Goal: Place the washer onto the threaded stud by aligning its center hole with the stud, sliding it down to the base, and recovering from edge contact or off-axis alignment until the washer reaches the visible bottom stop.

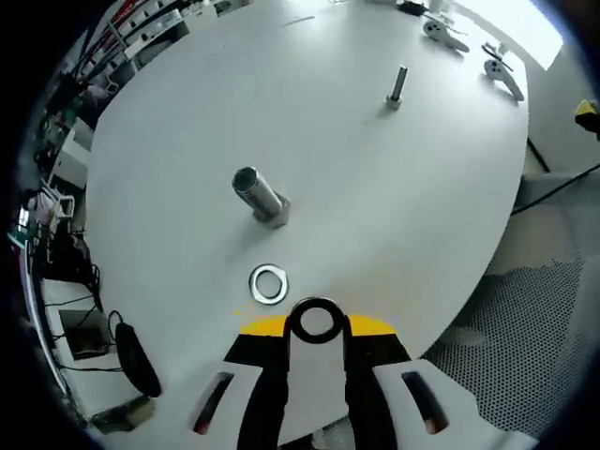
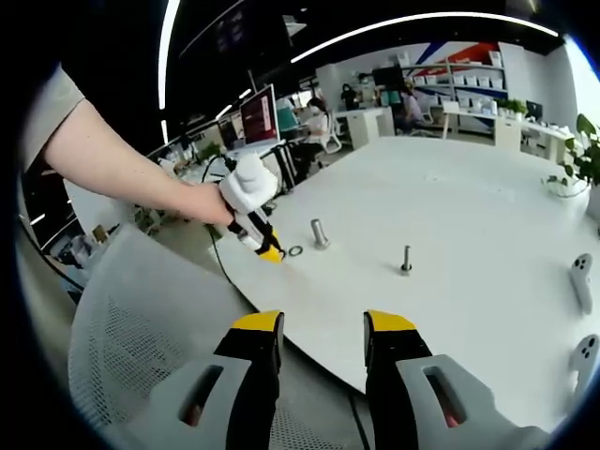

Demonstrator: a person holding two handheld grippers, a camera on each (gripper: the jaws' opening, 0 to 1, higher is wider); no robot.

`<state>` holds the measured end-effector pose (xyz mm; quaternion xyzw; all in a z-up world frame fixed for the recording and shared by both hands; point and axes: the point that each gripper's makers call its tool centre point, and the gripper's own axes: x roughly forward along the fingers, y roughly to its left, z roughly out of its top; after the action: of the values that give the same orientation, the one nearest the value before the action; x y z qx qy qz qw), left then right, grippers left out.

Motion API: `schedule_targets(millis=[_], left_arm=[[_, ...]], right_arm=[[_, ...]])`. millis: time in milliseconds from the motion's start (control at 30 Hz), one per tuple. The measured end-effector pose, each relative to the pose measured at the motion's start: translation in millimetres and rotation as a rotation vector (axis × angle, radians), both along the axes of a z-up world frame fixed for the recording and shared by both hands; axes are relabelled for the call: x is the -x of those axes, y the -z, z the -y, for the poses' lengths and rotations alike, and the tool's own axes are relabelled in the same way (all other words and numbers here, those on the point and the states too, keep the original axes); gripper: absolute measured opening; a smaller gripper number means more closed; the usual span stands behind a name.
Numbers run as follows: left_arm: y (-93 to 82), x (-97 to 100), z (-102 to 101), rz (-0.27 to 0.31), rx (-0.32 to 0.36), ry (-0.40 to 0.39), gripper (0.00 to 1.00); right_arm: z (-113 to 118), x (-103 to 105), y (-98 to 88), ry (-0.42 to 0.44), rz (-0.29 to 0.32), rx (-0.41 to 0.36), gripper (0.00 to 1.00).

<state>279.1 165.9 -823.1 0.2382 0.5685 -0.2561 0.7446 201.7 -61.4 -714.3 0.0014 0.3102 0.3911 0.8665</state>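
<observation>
L gripper (image 1: pixel 315 323) clamps a washer (image 1: pixel 315 320) w/ spare washer (image 1: pixel 269 284) on table (image 1: pixel 375 206); R gripper (image 2: pixel 322 330) released; center hole over big stud (image 1: pixel 260 195), keep level

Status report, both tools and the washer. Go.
Left tool shut on a washer at the table edge. Right tool open, back off the table. Second washer lies flat short of the stud. Path clear.
</observation>
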Motion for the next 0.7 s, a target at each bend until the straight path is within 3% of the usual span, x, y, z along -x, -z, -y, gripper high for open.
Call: schedule_targets(millis=[400, 700], left_arm=[[-32.5, -55.1, 5, 0.105, 0.041, -0.014, 0.19], [-31.5, -71.4, 17, 0.094, 0.034, 0.006, 0.19]], right_arm=[[1, -1, -0.1, 0.01, -0.001, -0.005, 0.36], [2, -1, 0.0, 0.012, -0.002, -0.003, 0.36]])
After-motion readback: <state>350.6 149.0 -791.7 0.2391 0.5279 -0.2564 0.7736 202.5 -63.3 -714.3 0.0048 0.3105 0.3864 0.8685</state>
